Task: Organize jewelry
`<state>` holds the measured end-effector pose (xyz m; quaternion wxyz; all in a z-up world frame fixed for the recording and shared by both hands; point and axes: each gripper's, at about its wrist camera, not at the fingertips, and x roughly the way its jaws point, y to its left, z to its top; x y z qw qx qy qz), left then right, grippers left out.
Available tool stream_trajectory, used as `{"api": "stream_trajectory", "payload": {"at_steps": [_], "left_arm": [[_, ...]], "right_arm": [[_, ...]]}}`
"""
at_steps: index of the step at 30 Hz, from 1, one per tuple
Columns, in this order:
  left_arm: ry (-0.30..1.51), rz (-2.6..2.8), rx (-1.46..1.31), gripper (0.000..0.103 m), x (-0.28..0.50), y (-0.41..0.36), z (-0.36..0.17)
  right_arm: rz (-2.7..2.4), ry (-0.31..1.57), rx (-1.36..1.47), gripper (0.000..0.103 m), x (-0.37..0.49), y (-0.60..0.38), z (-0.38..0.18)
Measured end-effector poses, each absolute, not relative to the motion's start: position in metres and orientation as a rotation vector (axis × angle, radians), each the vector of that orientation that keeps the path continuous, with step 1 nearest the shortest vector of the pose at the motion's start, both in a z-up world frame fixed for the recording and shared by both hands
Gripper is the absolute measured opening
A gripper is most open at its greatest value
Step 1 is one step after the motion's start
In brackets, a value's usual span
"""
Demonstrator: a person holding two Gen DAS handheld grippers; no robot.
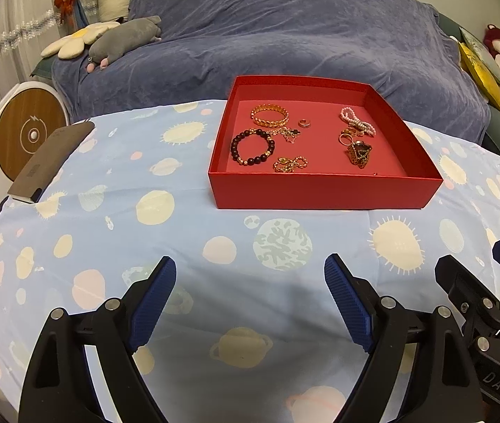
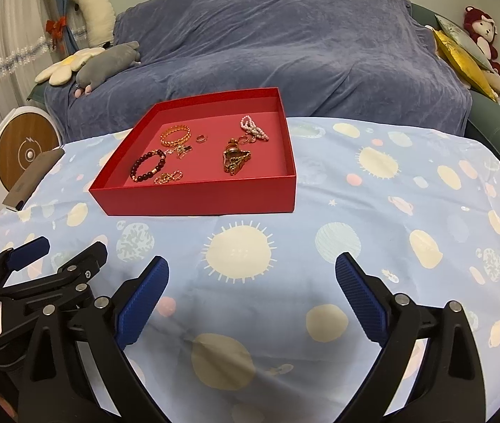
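Note:
A red tray [image 1: 320, 190] [image 2: 193, 199] sits on a blue planet-print cloth. Inside lie a gold bangle [image 1: 270, 115] [image 2: 176, 134], a dark bead bracelet [image 1: 252, 147] [image 2: 147, 165], a gold chain [image 1: 290, 164] [image 2: 169, 177], a small ring [image 1: 304, 123] [image 2: 201, 138], a pearl strand [image 1: 357, 121] [image 2: 253, 128] and a dark gold clip [image 1: 358, 153] [image 2: 236, 160]. My left gripper [image 1: 250, 268] hovers open over the cloth, well short of the tray. My right gripper [image 2: 251, 264] is also open with nothing between its fingers. Each gripper shows at the edge of the other's view.
A dark flat case [image 1: 50, 162] [image 2: 33, 178] lies at the cloth's left edge beside a round white and wood device [image 1: 28, 137]. A sofa under a blue throw [image 1: 285, 35] with plush toys stands behind the table.

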<state>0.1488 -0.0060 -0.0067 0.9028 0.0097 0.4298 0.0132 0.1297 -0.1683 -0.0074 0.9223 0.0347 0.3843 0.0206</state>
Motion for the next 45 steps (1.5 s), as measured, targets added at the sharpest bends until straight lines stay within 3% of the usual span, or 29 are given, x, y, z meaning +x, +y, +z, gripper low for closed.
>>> {"api": "stream_trajectory", "payload": {"at_steps": [45], "left_arm": [[0.882,0.028,0.018,0.084,0.1483,-0.0071,-0.0052]], "right_arm": [[0.041,0.787,0.083,0.093,0.1280,-0.1695,-0.0062]]}}
